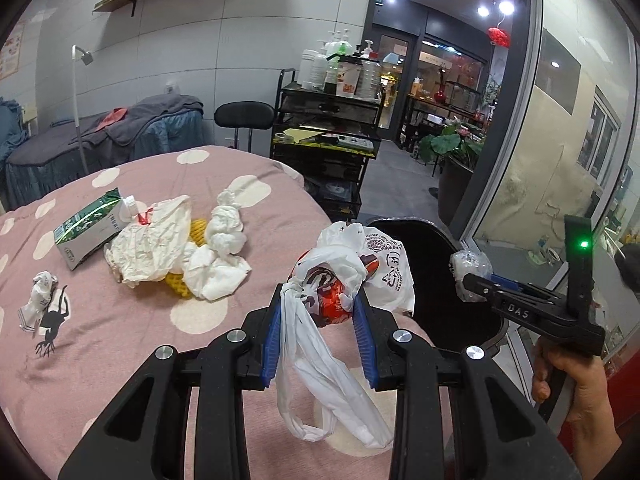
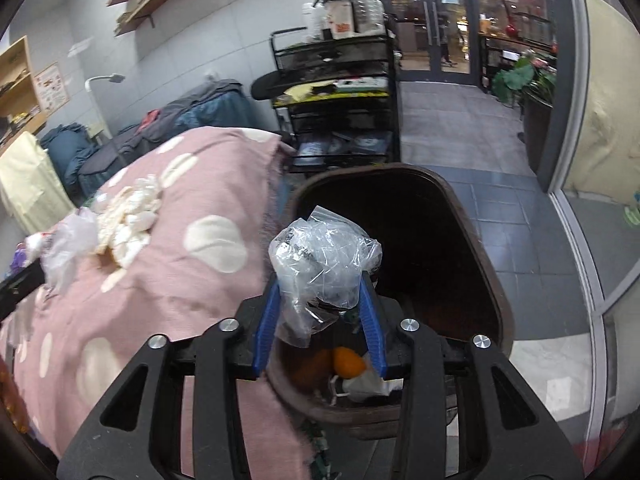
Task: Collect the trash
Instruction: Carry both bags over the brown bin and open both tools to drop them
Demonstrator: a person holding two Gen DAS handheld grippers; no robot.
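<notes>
Between the blue pads of the left gripper, a white plastic bag printed in red and brown was clamped, its handles drooping over the pink polka-dot bedspread. The right gripper held a crumpled clear plastic bag above the mouth of the dark brown trash bin; whether its pads still pressed the bag could not be told. Down in the bin lay an orange fruit peel and a bit of white paper.

Further along the bedspread sat more trash: a small printed wrapper near the left edge, then a heap of crumpled white paper and tissues over yellow foam netting, with a green and white carton lying touching the paper.

The bin stood tight against the bed's corner. Beyond it a black wire trolley loaded with bottles stood near the bed's far end, beside a black stool. Right of the trolley, grey tiled floor ran open to glass doors, bordered by a glass partition and a potted plant.
</notes>
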